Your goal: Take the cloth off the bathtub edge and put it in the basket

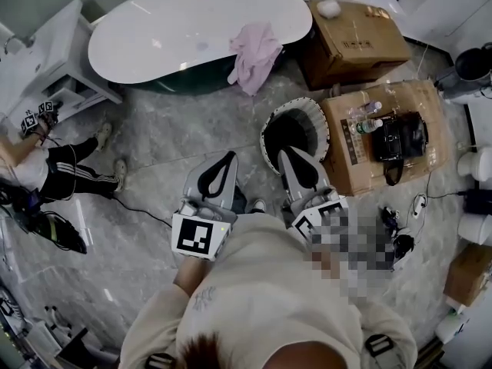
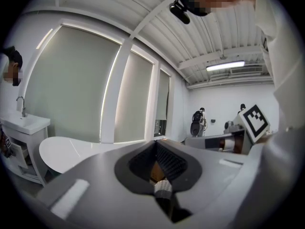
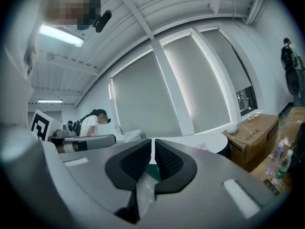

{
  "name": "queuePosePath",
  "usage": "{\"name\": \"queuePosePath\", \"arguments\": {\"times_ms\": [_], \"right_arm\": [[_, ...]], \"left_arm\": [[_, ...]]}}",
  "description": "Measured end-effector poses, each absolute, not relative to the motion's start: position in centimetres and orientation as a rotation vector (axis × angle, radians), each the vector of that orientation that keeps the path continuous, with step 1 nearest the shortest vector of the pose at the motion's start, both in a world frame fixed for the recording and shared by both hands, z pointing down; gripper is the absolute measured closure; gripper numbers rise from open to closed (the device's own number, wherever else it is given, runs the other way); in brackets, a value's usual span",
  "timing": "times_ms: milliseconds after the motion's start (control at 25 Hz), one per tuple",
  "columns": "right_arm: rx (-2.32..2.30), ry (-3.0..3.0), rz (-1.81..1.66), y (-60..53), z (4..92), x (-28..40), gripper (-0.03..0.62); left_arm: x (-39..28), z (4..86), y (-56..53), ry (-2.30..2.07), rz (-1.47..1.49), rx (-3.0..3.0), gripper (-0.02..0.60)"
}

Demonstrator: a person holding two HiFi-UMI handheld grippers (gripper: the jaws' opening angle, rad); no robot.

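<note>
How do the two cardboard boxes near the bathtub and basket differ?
The far box sits by the bathtub and carries a small white lump; the near box sits by the basket and carries bottles and a black bag. Both are brown cardboard.

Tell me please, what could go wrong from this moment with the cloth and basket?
1. Both the left tongs and right tongs are shut; unless they open, they may just push the pink cloth off the bathtub edge.
2. The basket stands on the floor between the person and the bathtub, so a step forward might knock it over.
</note>
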State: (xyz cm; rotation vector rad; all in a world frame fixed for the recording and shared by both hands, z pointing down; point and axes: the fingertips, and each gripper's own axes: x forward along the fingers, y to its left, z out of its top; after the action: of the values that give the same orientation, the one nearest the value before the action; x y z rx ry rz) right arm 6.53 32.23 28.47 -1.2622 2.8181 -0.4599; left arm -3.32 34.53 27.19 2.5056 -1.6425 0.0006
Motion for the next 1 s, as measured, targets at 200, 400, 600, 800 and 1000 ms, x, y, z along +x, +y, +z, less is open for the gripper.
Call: {"name": "queuePosePath", "arguments": {"times_ms": [200,400,600,800,1000], "right_arm": [[-1.25,2.756,-0.431,29.8,27.3,4.7,0.592],[-1.354,2.785,-0.353,28.3,28.3,3.9,0.592],[-1.41,2.768,-0.321,27.5,28.3,3.2,0.594],[-1.463,2.81,-0.348,26.7,29.5,3.0,0.595],[-1.472,2.84,-0.377,25.4,30.7,3.5,0.595]], "left_arm": [[-5.6,27.0,32.1,-1.62,-0.002,2.532,0.532],[-7.2,27.1,30.6,-1.64,-0.028,2.541,0.532],[-8.8,27.7,29.9,-1.634,-0.008,2.521,0.532],[-9.6,28.7,29.2,-1.633,0.011,2.481,0.532],[-9.4,29.2,27.7,-1.652,0.012,2.453,0.532]]}}
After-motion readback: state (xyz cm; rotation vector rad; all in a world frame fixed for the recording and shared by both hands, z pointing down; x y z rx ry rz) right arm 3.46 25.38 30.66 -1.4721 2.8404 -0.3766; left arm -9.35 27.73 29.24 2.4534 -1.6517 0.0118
